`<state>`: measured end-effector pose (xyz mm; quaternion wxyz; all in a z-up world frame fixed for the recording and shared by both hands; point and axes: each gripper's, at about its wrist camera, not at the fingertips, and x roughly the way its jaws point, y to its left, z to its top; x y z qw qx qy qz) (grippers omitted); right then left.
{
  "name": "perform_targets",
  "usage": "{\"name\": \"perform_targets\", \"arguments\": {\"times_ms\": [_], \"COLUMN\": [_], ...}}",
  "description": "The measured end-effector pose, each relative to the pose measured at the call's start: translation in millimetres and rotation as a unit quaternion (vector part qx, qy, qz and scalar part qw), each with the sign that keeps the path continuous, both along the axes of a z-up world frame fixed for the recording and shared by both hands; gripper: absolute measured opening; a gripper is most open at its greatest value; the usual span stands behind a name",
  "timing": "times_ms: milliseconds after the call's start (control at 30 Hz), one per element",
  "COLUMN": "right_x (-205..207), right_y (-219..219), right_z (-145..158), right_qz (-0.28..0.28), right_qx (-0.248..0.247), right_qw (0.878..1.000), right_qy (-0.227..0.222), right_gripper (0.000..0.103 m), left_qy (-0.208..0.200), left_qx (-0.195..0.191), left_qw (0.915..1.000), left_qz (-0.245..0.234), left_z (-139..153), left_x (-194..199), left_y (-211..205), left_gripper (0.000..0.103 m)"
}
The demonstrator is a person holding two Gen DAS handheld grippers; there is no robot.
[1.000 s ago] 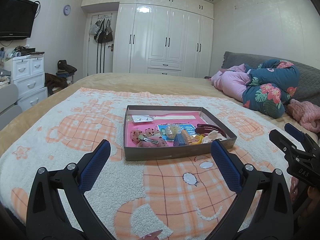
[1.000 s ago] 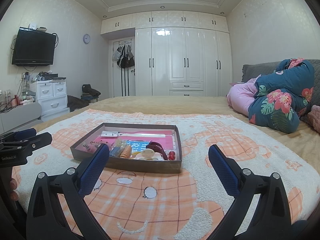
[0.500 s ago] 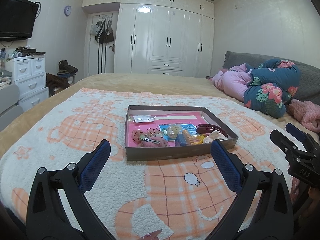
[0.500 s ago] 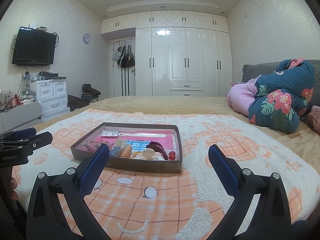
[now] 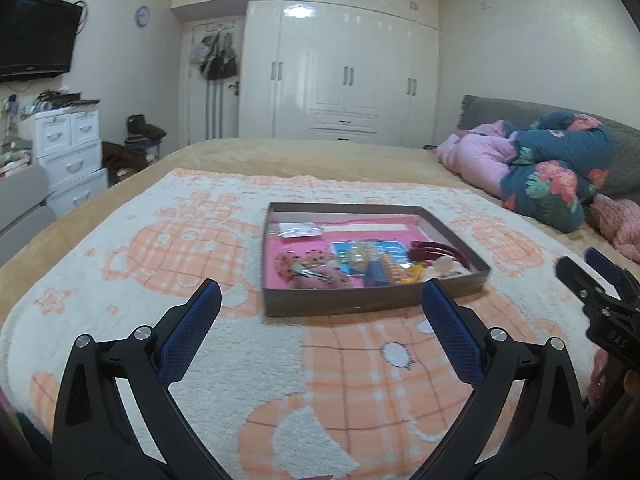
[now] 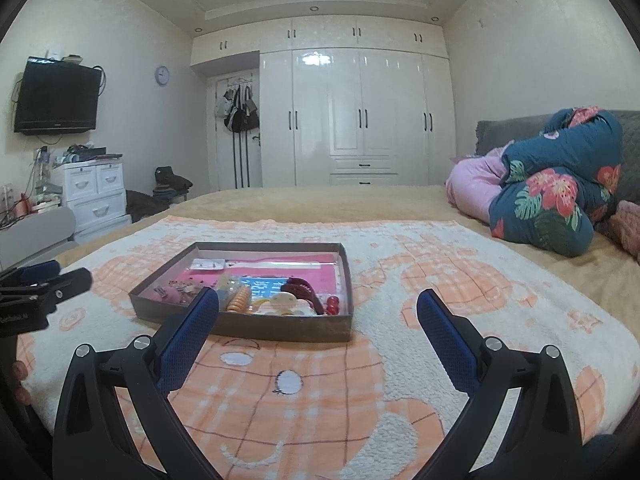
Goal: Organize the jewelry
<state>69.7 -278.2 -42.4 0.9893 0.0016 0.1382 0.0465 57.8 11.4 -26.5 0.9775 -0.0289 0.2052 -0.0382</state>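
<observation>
One big bed (image 6: 400, 200), fluffy orange-white blanket (image 6: 400, 264) on top. Flat brown box (image 5: 360, 304) sits mid-blanket, full of jewelry (image 5: 384, 264). Left tongs (image 5: 320, 312) spread wide, empty, just before box. Right tongs (image 6: 318, 320) spread wide, empty, box ahead-left.

Readable text is scarce. In the left wrist view, the black plastic body of the right gripper (image 5: 600, 280) carries white letters reading roughly "DAS" on its side. In the right wrist view, the black plastic body of the left gripper (image 6: 44, 278) has a small white printed word, too blurred to read. The blue printed card (image 6: 262, 286) in the shallow brown cardboard tray (image 6: 280, 328) shows white characters, not legible.
</observation>
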Motion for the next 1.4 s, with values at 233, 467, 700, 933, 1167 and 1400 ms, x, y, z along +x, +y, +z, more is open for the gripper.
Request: {"name": "perform_targets", "arguments": {"times_ms": [233,467,700,933,1167,1400], "right_x": [102,225,235,231,236,236], "right_y": [-77,-194,-222,-222,-220,-221], "right_z": [-12,-57,-91,-94,-91,-91], "right_qz": [-0.174,-0.286,-0.292,-0.294,-0.294,-0.294], "right_qx": [-0.049,-0.012,0.040,0.033,0.034,0.034], "right_qw": [0.977,0.913,0.888,0.887,0.887,0.887], "right_qy": [0.114,0.291,0.354,0.354,0.355,0.355], "right_gripper": [0.097,0.097,0.098,0.098,0.098,0.098], "left_qy": [0.073,0.188,0.264,0.265,0.265,0.264], "left_qx": [0.004,-0.009,-0.014,-0.013,-0.012,-0.013], "left_qw": [0.9889,0.9510,0.9286,0.9284,0.9283,0.9285], "left_qz": [0.129,0.245,0.260,0.260,0.261,0.260], "left_z": [-12,-56,-87,-84,-86,-86], "left_x": [84,180,205,204,206,205], "left_y": [95,204,231,229,230,231], "left_gripper": [0.092,0.092,0.093,0.093,0.093,0.093]}}
